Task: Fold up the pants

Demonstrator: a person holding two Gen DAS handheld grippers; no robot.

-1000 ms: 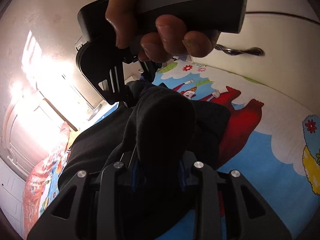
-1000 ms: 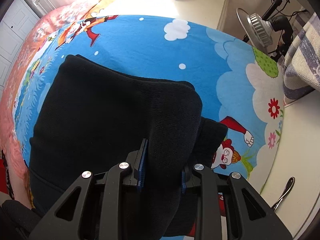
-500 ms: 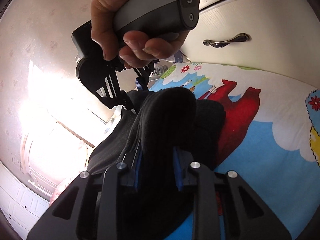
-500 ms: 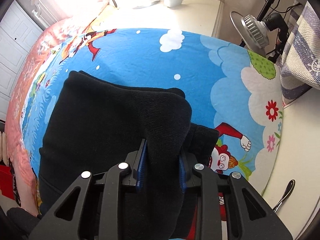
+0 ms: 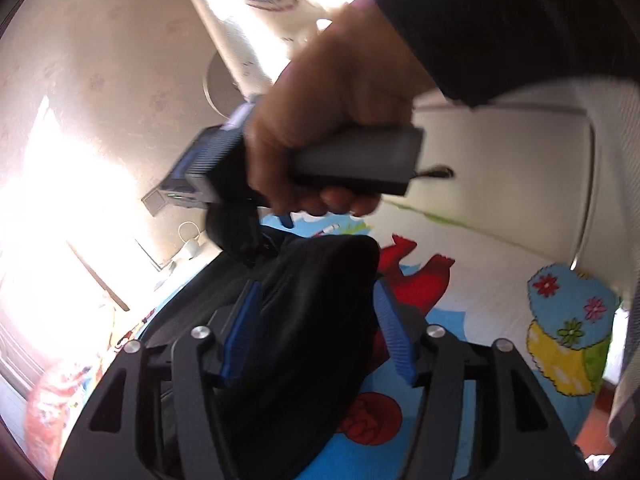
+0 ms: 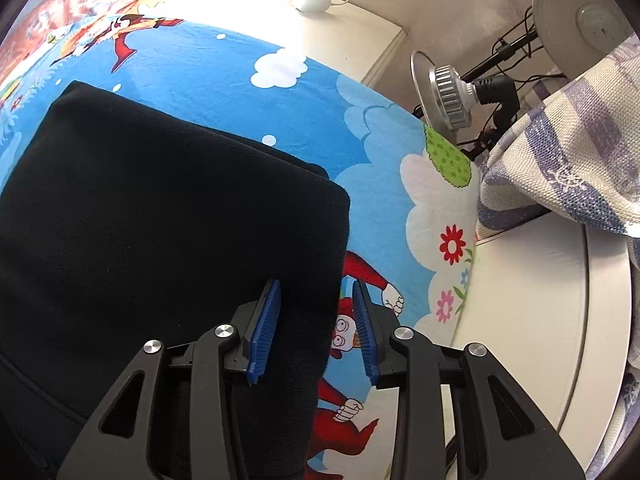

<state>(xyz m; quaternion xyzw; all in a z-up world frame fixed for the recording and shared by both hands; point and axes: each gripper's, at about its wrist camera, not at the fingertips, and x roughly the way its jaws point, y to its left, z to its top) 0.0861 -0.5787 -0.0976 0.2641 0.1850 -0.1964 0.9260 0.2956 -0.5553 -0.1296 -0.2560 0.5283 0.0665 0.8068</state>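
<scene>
The black pants lie folded on a blue cartoon bedsheet. In the right wrist view my right gripper is open, its blue pads either side of the fold's right edge, which lies flat between them. In the left wrist view my left gripper is open too, with a raised bunch of the black pants loose between its blue pads. The right gripper's grey handle, held in a hand, shows just beyond it.
A white bedside table with a lamp base and a white charger stands at the far side. A lamp on a stand and a checked cloth are at the right. White cupboard doors flank the bed.
Both grippers have opened and let go of the pants. The fold's right edge has dropped flat onto the lower layer. The left gripper has tilted up.
</scene>
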